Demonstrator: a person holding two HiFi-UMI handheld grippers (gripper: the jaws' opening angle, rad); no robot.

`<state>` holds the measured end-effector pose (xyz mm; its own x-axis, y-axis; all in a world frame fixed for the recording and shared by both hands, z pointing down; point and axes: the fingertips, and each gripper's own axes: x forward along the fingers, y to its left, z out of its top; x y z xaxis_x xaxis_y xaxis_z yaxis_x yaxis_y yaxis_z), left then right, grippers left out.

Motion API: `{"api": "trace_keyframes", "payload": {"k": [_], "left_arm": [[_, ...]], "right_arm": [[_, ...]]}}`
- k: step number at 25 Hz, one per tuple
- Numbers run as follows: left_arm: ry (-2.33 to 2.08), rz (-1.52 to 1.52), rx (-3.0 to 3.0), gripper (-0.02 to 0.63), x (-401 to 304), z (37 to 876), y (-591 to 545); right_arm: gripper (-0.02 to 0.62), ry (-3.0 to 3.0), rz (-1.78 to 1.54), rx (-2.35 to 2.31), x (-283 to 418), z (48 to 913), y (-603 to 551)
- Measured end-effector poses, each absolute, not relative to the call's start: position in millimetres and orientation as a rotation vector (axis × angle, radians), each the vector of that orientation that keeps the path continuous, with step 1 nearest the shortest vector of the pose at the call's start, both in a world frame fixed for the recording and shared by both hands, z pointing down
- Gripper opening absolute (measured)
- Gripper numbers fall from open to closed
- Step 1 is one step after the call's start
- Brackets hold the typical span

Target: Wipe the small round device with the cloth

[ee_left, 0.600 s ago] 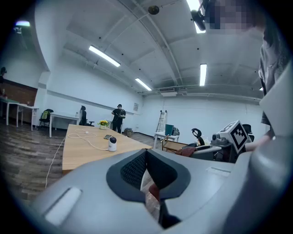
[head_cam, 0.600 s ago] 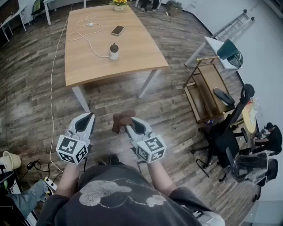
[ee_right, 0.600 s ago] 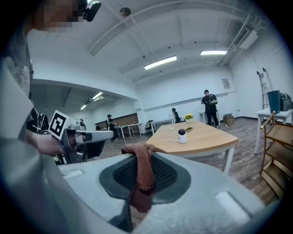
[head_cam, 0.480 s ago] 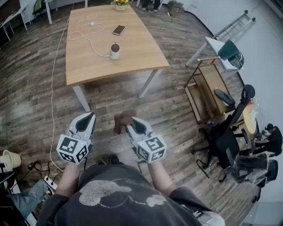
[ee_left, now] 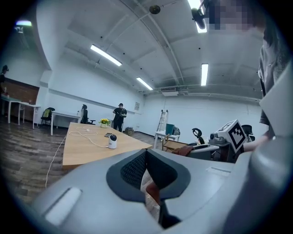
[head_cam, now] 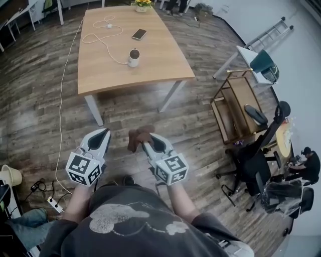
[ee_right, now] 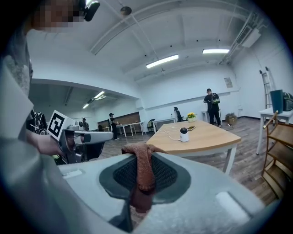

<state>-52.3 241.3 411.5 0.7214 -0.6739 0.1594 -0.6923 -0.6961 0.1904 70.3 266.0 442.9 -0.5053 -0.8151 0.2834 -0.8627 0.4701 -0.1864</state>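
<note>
The small round white device [head_cam: 133, 57] with a dark top stands on the wooden table [head_cam: 165, 65], well ahead of both grippers; it also shows as the device [ee_left: 111, 142] and the device [ee_right: 184, 134]. My right gripper [head_cam: 143, 140] is shut on a brown cloth [head_cam: 136, 138], which hangs bunched over its tips as the cloth [ee_right: 143, 167]. My left gripper [head_cam: 101, 133] is shut with nothing held, level with the right one over the floor. Both are a good way short of the table's near edge.
A white cable [head_cam: 103, 42] runs across the table from the device and down to a power strip [head_cam: 52, 203]. A phone [head_cam: 139, 34] and a flower pot [head_cam: 142, 5] sit farther back. A wooden cart [head_cam: 235, 105], office chairs [head_cam: 256, 160] and a ladder [head_cam: 261, 32] stand right.
The view has shifted slightly toward the table, which sits a little lower in the frame. Both grippers keep their pose and the cloth stays clamped.
</note>
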Motion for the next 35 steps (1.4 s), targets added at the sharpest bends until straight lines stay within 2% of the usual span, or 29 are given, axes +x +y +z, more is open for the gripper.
{"api": "trace_keyframes", "payload": {"k": [18, 27, 35], "left_arm": [[-1.147, 0.095, 2.691, 0.018, -49, 409, 199], [-1.014, 0.089, 2.733, 0.018, -44, 421, 110], [-0.911, 0.117, 2.757, 0.018, -54, 420, 12]], "right_arm": [[0.051, -2.578, 0.448, 1.514, 86, 441, 221], [0.051, -2.472, 0.468, 1.667, 97, 452, 144], [0.051, -2.427, 0.483, 1.749, 73, 445, 51]]}}
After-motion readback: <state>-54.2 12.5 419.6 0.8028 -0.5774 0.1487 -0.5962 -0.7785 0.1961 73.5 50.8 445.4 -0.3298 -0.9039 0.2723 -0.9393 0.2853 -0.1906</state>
